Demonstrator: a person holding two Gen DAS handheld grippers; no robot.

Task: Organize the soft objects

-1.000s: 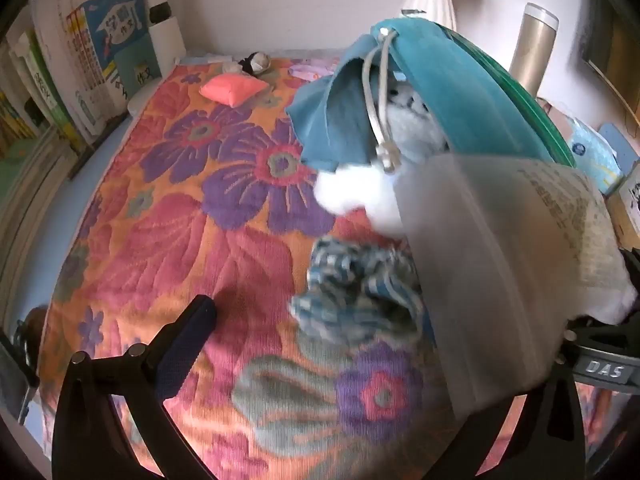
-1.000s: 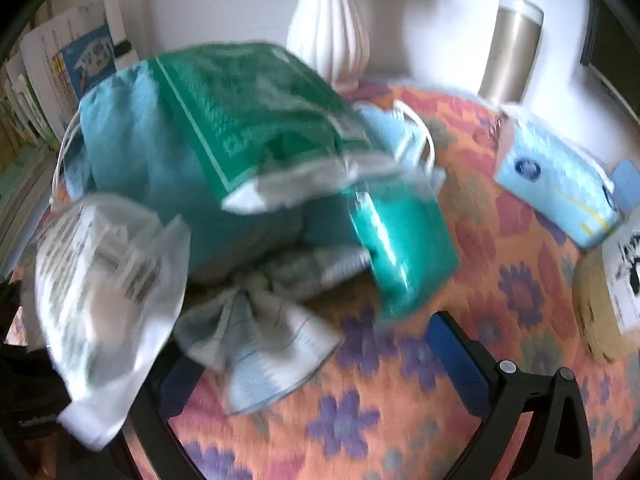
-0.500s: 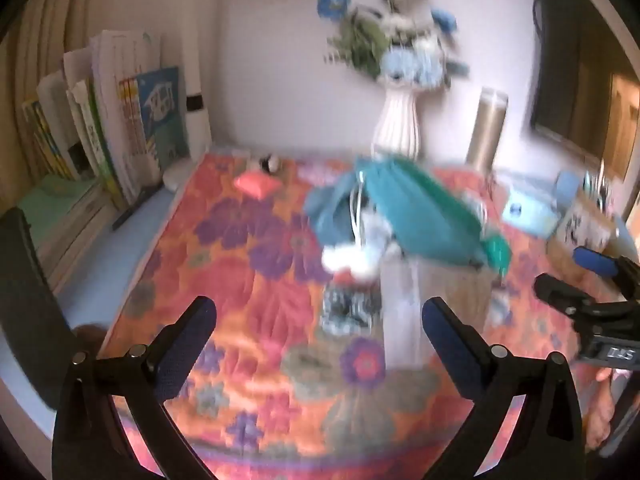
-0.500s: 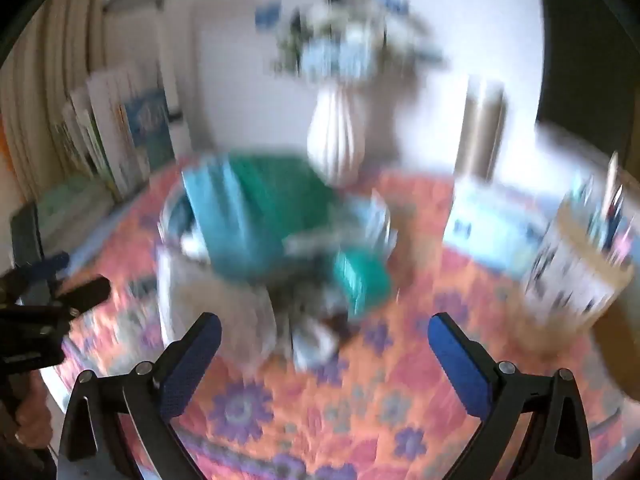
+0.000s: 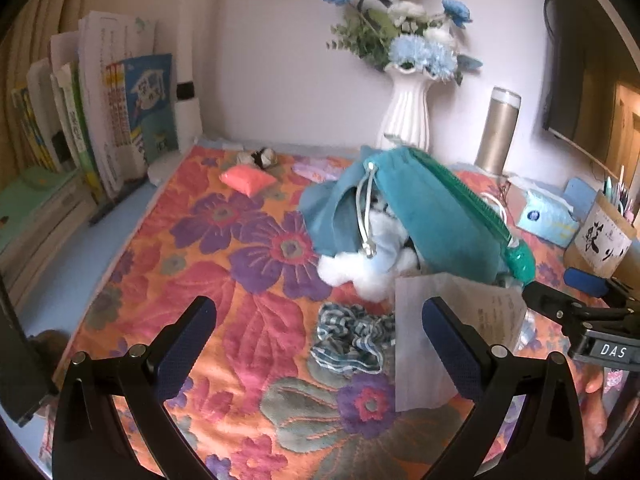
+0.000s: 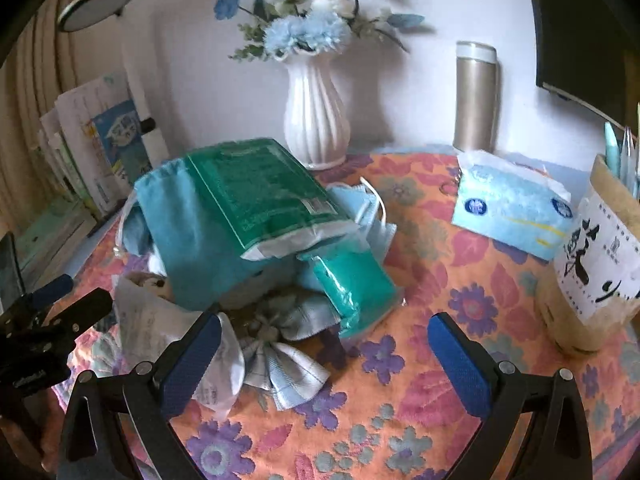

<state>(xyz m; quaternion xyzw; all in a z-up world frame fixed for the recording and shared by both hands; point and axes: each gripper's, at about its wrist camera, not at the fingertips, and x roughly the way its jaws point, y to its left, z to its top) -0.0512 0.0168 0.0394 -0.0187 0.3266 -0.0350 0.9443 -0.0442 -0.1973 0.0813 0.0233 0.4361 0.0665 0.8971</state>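
A pile of soft things lies mid-table: a teal drawstring bag (image 5: 424, 208) (image 6: 192, 220) with white stuffing (image 5: 352, 272) spilling out, a green packet (image 6: 256, 188) on top, a second green packet (image 6: 352, 280), a frosted plastic bag (image 5: 440, 336) (image 6: 160, 332), a blue checked cloth (image 5: 352, 336) and a pale checked bow (image 6: 288, 352). A pink cushion (image 5: 246, 178) lies far back left. My left gripper (image 5: 316, 344) is open and empty, held back from the pile. My right gripper (image 6: 324, 356) is open and empty, also held back; it shows in the left wrist view (image 5: 576, 292).
A white vase (image 5: 406, 112) with blue flowers and a steel flask (image 5: 498, 132) stand at the back wall. A tissue pack (image 6: 512, 210) and a pen holder (image 6: 596, 256) stand right. Books (image 5: 100, 112) line the left edge. A floral cloth (image 5: 192, 264) covers the table.
Both grippers have pulled back and up from the pile. The frosted plastic bag, which hung right at the left gripper's fingers a second ago, now lies on the table beside the pile.
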